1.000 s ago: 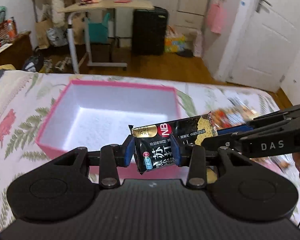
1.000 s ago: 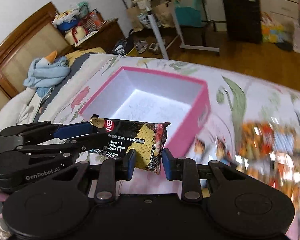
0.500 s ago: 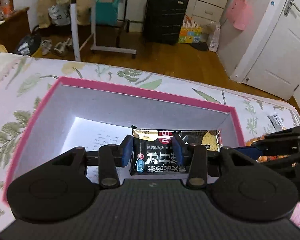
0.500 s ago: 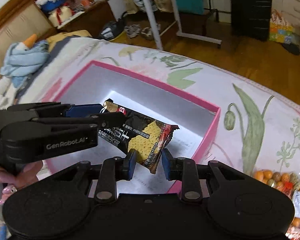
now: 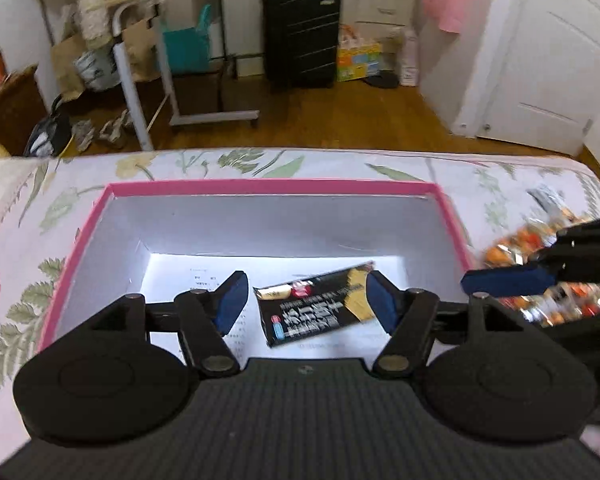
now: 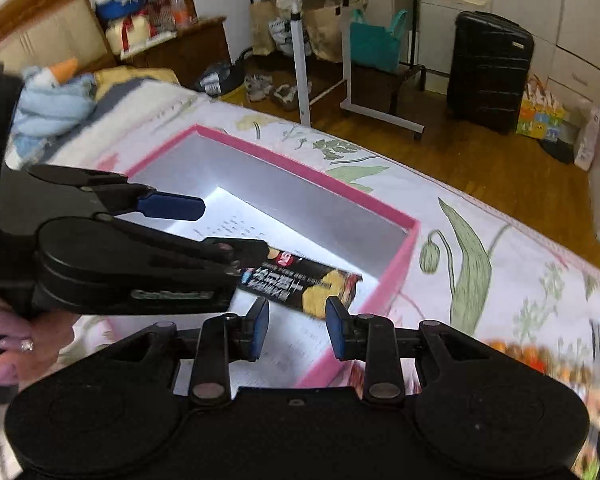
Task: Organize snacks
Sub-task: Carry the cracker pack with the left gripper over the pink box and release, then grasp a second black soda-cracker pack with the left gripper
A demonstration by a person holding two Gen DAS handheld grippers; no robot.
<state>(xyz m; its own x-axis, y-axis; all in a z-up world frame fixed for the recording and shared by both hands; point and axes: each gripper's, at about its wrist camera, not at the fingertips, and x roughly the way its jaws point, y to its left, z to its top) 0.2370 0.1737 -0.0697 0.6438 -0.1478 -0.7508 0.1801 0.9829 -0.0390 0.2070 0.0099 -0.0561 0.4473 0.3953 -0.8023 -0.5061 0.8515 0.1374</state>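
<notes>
A black cracker packet (image 5: 316, 308) is seen lying flat on the white floor of a pink-rimmed box (image 5: 268, 187), towards the box's right half, with its printed face up. The box is set on a bed covered by a floral sheet (image 5: 16, 248). The left gripper (image 5: 306, 300) is held over the box, pointing down into it; its blue-padded fingers (image 5: 230, 306) are spread well apart on either side of the packet and are not touching it, the jaws having just been opening, so the packet is released. In the right wrist view the same packet (image 6: 304, 284) is seen on the box floor near the box's near wall (image 6: 384, 284), partly hidden by the left gripper (image 6: 204, 226), which is gripped by a hand (image 6: 16, 336) at the left edge. The right gripper (image 6: 298, 326) is held just short of the packet's yellow-printed end; its fingers (image 6: 260, 326) are parted a little with nothing between them, having just been opening slightly, and no contact with the packet is seen. From the left wrist view one blue pad of the right gripper (image 5: 508, 282) is seen beyond the box's right wall. A blurred heap of orange and silver snack wrappers (image 5: 540, 276) is spread on the sheet to the right of the box. A black suitcase (image 5: 300, 36) is stood on the wooden floor beyond the bed.
</notes>
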